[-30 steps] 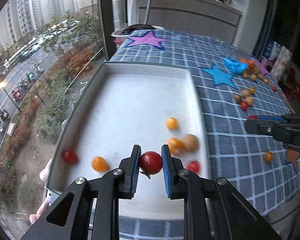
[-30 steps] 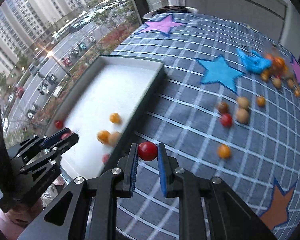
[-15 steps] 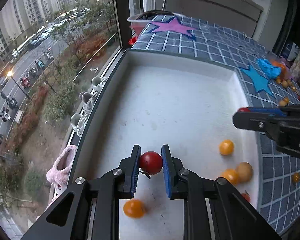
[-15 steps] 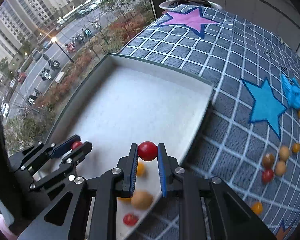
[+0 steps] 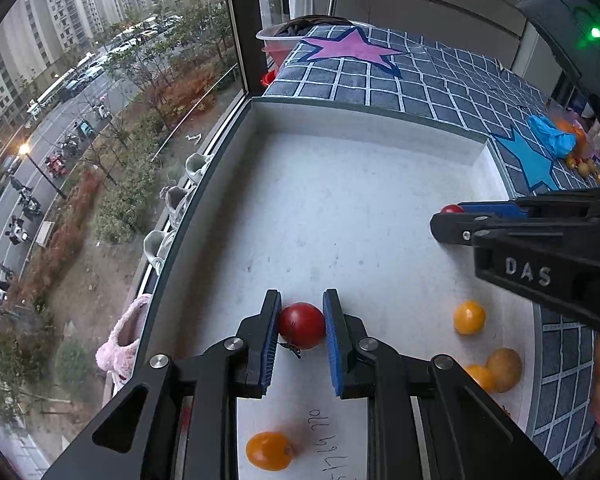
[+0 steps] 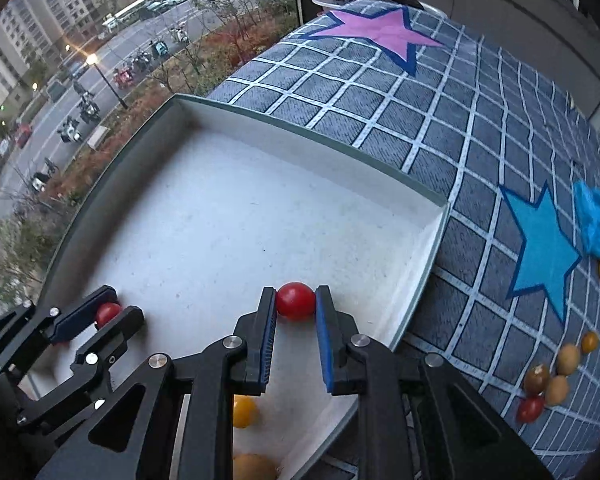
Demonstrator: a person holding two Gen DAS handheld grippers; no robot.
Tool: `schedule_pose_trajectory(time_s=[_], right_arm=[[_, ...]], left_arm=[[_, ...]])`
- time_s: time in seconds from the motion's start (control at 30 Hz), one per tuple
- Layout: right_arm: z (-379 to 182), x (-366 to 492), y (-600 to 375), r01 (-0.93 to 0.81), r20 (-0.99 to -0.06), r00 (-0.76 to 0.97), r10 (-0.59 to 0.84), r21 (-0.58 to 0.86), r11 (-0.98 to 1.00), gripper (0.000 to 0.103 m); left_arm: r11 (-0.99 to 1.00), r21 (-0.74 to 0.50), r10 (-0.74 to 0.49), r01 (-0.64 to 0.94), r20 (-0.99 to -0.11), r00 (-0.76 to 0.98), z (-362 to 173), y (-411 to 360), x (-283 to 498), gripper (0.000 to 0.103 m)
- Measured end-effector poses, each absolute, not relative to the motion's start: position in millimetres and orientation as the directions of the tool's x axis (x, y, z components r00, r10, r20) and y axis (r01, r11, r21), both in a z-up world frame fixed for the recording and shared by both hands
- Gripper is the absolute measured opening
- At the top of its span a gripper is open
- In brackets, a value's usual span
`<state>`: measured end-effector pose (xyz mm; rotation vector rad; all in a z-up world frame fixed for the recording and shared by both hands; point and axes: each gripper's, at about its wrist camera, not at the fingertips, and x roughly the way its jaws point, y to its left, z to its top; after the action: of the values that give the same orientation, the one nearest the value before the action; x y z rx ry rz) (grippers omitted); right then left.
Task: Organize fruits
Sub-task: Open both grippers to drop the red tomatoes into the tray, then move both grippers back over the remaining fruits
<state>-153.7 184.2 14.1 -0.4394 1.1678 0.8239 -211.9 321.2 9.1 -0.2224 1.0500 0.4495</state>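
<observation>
My left gripper (image 5: pixel 302 326) is shut on a red cherry tomato (image 5: pixel 302 325) and holds it over the white tray (image 5: pixel 364 120). My right gripper (image 6: pixel 296 306) is shut on another red cherry tomato (image 6: pixel 295 301), also over the tray (image 6: pixel 308 142), near its right wall. Each gripper shows in the other's view: the right one (image 5: pixel 452 216) at the right, the left one (image 6: pixel 108 314) at the lower left. Yellow tomatoes (image 5: pixel 469 317) and a tan fruit (image 5: pixel 504 369) lie in the tray's near end.
The tray sits at the left edge of a blue checked cloth (image 6: pixel 380 92) beside a window. More small fruits (image 6: pixel 552 380) lie loose on the cloth to the right, near a blue bag (image 6: pixel 594 220). A bowl (image 5: pixel 288 36) stands at the far end.
Both grippers have moved forward and left over the tray, each still holding its red tomato. The right gripper came from over the cloth to inside the tray's right wall.
</observation>
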Motion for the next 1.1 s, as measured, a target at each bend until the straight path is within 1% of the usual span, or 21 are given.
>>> schedule_pose_trajectory(time_s=[0.03, 0.07, 0.13, 0.17, 0.2, 0.23, 0.27, 0.33, 0.5, 0.67, 0.8, 0.97, 1.1], right_arm=[[14.7, -155.4, 184.8, -0.768, -0.928, 0.163, 0.335, 0.093, 0.633, 0.023], [15.1, -156.1, 184.9, -0.773, -0.928, 0.160, 0.337, 0.095, 0.628, 0.026], [14.8, -156.6, 186.5, -0.783, -0.928, 0.143, 0.343, 0.106, 0.613, 0.044], [14.4, -157.2, 187.3, -0.786, -0.930, 0.140, 0.339, 0.104, 0.610, 0.055], [16.0, -159.7, 187.2, -0.792, -0.928, 0.140, 0.344, 0.103, 0.601, 0.059], [18.3, -161.8, 186.5, -0.795, -0.927, 0.150, 0.343, 0.094, 0.599, 0.061], [20.2, -162.9, 187.2, -0.796, -0.924, 0.159, 0.346, 0.087, 0.599, 0.063], [26.5, -163.2, 184.1, -0.794, -0.918, 0.158, 0.364, 0.101, 0.599, 0.065], [43.5, -156.8, 171.3, -0.765, -0.902, 0.160, 0.402, 0.143, 0.627, 0.080], [56.8, -159.4, 152.4, -0.750, -0.889, 0.160, 0.429, 0.173, 0.639, 0.086], [62.1, -164.8, 129.6, -0.739, -0.882, 0.163, 0.442, 0.188, 0.647, 0.086], [62.2, -165.1, 93.0, -0.700, -0.879, 0.154, 0.451, 0.225, 0.678, 0.086], [60.9, -162.6, 63.6, -0.675, -0.881, 0.166, 0.442, 0.225, 0.703, 0.086]], left_arm=[[0.888, 0.037, 0.253, -0.458, -0.872, 0.419, 9.3, 321.0, -211.7, 0.023], [0.889, 0.040, 0.255, -0.456, -0.870, 0.422, 9.2, 320.1, -211.9, 0.023], [0.889, 0.051, 0.266, -0.454, -0.866, 0.423, 9.4, 318.6, -211.6, 0.024], [0.890, 0.058, 0.271, -0.452, -0.865, 0.423, 9.2, 317.9, -210.2, 0.028], [0.892, 0.061, 0.271, -0.448, -0.864, 0.423, 9.5, 317.4, -209.8, 0.038], [0.891, 0.061, 0.275, -0.449, -0.860, 0.429, 10.4, 316.8, -210.9, 0.070], [0.886, 0.066, 0.294, -0.460, -0.845, 0.446, 13.2, 315.9, -213.6, 0.086], [0.884, 0.076, 0.319, -0.461, -0.821, 0.474, 20.0, 312.9, -218.4, 0.086], [0.888, 0.065, 0.305, -0.456, -0.825, 0.476, 27.7, 312.6, -221.9, 0.086], [0.895, 0.040, 0.279, -0.444, -0.828, 0.486, 33.7, 306.7, -231.2, 0.086], [0.905, 0.024, 0.251, -0.424, -0.835, 0.490, 36.9, 295.8, -236.0, 0.086], [0.923, 0.035, 0.237, -0.383, -0.836, 0.496, 46.1, 272.9, -231.5, 0.086], [0.939, 0.038, 0.221, -0.343, -0.830, 0.512, 56.1, 251.2, -226.5, 0.086]])
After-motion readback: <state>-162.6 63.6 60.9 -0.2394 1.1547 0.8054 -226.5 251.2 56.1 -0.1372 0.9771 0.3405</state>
